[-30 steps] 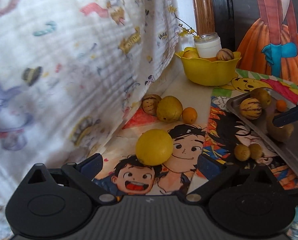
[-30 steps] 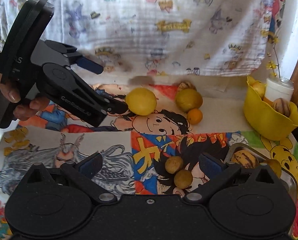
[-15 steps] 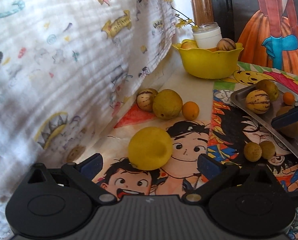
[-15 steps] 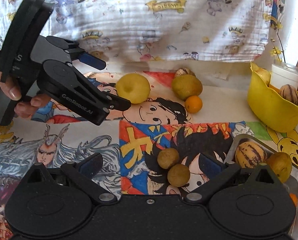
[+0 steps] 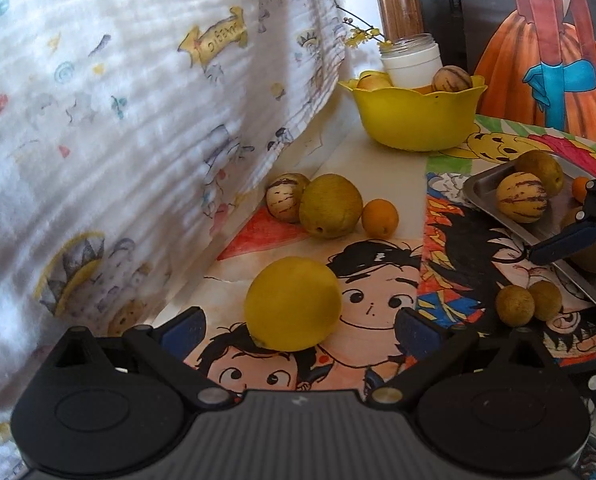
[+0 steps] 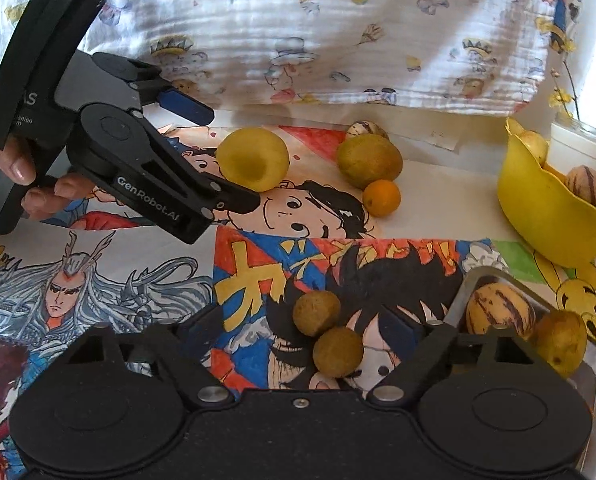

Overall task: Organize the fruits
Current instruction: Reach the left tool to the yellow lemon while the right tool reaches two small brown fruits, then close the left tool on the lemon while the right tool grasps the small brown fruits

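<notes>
A big yellow fruit (image 5: 294,304) lies on the cartoon-print table cover, between the fingers of my left gripper (image 5: 298,328). That gripper is open, with both pads clear of the fruit. The right wrist view shows the same gripper (image 6: 222,152) in a person's hand, around the yellow fruit (image 6: 254,160). Two small brown fruits (image 6: 315,312) touch each other between the fingers of my right gripper (image 6: 309,328). Its jaws are closing and the pads do not press on the fruits. One blue finger (image 5: 569,236) of the right gripper shows at the right of the left wrist view.
A yellow bowl (image 6: 545,208) with fruit and a white jar (image 5: 411,60) stands at the back right. A metal tray (image 6: 461,292) on the right holds striped and green fruits. A green fruit (image 5: 329,206), a small orange (image 5: 379,218) and a striped fruit (image 5: 284,202) lie by the hanging patterned cloth (image 5: 138,100).
Both grippers have come down closer to the table. The yellow fruit now sits deeper between the left fingers. The right fingers have narrowed around the two small brown fruits.
</notes>
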{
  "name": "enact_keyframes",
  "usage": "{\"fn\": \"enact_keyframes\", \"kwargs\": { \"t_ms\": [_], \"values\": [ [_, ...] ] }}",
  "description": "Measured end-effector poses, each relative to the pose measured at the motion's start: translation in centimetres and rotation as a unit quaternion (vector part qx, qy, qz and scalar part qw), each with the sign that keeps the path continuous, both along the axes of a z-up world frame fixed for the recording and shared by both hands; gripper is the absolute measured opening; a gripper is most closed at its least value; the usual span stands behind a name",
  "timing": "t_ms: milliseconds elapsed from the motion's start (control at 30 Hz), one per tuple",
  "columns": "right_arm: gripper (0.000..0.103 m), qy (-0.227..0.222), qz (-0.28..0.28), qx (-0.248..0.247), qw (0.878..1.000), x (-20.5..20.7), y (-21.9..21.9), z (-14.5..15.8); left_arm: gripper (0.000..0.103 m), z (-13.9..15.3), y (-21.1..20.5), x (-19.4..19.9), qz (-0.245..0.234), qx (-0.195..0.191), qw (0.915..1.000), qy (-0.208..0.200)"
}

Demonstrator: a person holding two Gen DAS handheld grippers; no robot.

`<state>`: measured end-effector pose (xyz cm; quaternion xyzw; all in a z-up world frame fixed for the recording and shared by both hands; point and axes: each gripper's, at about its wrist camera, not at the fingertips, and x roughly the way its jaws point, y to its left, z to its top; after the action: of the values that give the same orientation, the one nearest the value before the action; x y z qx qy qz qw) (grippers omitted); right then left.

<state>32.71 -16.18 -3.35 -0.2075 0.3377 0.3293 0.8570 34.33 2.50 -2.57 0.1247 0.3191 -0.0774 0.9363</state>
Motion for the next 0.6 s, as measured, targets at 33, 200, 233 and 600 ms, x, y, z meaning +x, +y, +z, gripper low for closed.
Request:
{"fn": "enact_keyframes", "kwargs": {
  "t_ms": [33, 200, 233, 600],
  "values": [
    [0.079, -0.001, 0.001, -0.002, 1.000, 0.1, 0.1, -0.1, 0.103, -0.1, 0.1, 0.1, 0.001, -0.001, 1.0000, 0.000],
    [0.065, 0.003, -0.002, -0.004, 1.000, 0.7, 0.3, -0.5, 0.103, -0.4, 0.2, 0.8, 0.006, -0.003, 1.0000, 0.001],
    [0.063, 0.004, -0.002, -0.003, 1.000, 0.8, 0.3, -0.6, 0.103, -0.5, 0.1, 0.9, 0.006, -0.003, 1.0000, 0.001],
    [0.042, 0.010, -0.004, 0.009, 1.000, 1.3, 0.2, -0.8, 0.092, -1.0, 0.1, 2.0, 0.009, -0.012, 0.9999, 0.004]
  ]
}}
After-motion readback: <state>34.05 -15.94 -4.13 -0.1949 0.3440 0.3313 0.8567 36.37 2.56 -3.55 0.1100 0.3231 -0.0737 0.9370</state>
